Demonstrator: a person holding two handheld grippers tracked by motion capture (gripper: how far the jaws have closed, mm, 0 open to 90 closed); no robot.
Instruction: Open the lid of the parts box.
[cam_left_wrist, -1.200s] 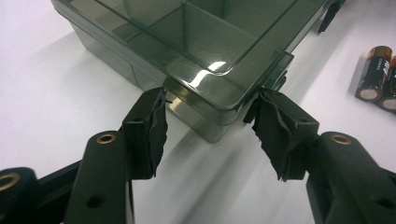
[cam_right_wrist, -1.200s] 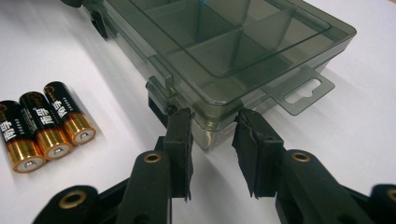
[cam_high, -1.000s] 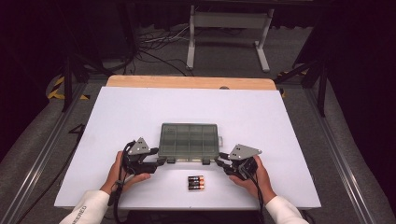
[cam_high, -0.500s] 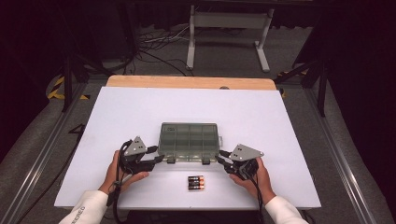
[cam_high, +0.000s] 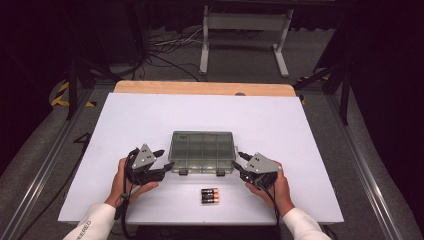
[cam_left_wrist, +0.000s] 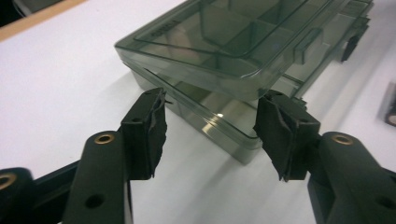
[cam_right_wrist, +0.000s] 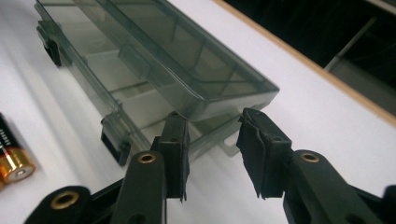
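On the white bench (cam_high: 125, 130), the left gripper (cam_high: 161, 166) sat at the near-left corner of the smoky clear compartment box (cam_high: 202, 152). Its fingers (cam_left_wrist: 147, 126) had just been opening and stood apart, the box corner between them but not pressed, where half a second earlier they had been a little closer together. In the left gripper view the lid's edge sat slightly raised above the base at that corner.

The box lay flat near the bench's front middle, its 2 latches (cam_high: 220, 172) facing the person, with a small pack of batteries (cam_high: 210, 195) just in front of it, apart.

At the near-right corner the right gripper (cam_high: 240, 163) also had fingers (cam_right_wrist: 175, 140) that had just been opening, parted around the lid's lip without clamping it. By my reading, both grips were being loosened to reset on the lid, so lifting it open was still ahead.
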